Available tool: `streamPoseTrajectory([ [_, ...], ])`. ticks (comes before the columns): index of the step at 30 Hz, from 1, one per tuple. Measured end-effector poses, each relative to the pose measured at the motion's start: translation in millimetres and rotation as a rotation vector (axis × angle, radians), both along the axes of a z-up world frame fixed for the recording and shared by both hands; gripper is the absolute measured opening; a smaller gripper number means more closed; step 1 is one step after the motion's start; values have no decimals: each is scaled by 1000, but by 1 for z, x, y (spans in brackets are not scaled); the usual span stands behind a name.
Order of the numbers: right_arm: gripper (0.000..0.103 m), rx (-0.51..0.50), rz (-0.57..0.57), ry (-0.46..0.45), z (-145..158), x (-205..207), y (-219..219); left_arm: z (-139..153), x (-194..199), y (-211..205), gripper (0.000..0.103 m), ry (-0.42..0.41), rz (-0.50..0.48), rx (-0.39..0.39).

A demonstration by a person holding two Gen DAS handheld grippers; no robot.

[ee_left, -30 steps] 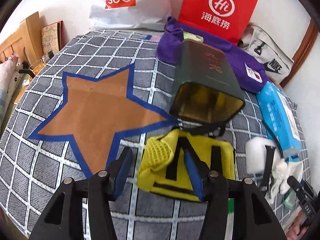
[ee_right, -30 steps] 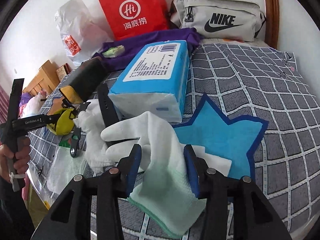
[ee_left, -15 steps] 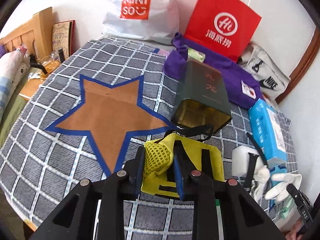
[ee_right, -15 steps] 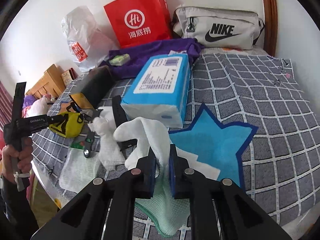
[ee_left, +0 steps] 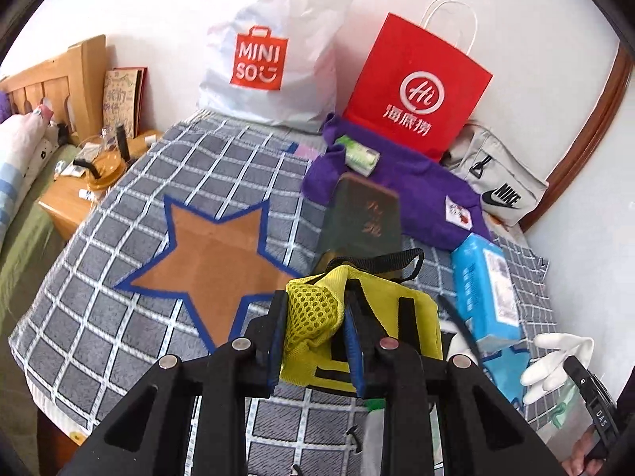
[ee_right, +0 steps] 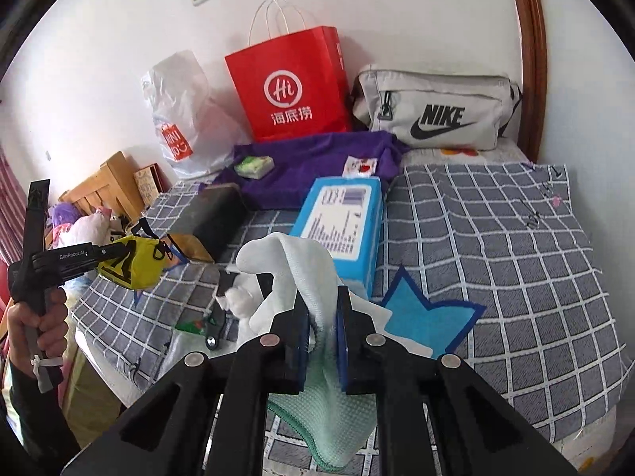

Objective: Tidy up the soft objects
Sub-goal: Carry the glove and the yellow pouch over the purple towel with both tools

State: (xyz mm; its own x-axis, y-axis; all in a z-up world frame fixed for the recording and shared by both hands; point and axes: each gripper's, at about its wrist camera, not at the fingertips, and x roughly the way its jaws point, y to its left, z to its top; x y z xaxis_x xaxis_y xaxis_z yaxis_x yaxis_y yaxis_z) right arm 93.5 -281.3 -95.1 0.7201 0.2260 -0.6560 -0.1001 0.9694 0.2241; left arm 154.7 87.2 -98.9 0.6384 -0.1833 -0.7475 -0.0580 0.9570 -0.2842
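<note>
The yellow pouch, mesh on one side with black straps, is pinched in the left claw, whose blue pads press its mesh corner from both sides; in the right wrist view the same pouch hangs off that claw, clear of the bed. The white glove with a pale green cuff is clamped in the right claw, its jaws drawn narrow on the fabric, the fingers flopping over above the pads and the cuff drooping below.

Beneath both lies a bed with a grey checked cover. A brown star with a blue edge lies on it just left of the pouch, and a light blue star lies just right of the glove. Behind the glove sits a blue pack of tissues, and beside that a dark green box lying on its side. Farther back, a purple cloth spreads across the cover, with a red paper bag, a white plastic bag and a grey waist bag against the wall.
</note>
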Motion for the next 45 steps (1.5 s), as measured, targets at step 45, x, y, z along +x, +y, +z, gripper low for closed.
streamPoseTrajectory([
  [45,12,-21,-39,-5,17,232,6,11,210,-55,25,43,-47,33],
])
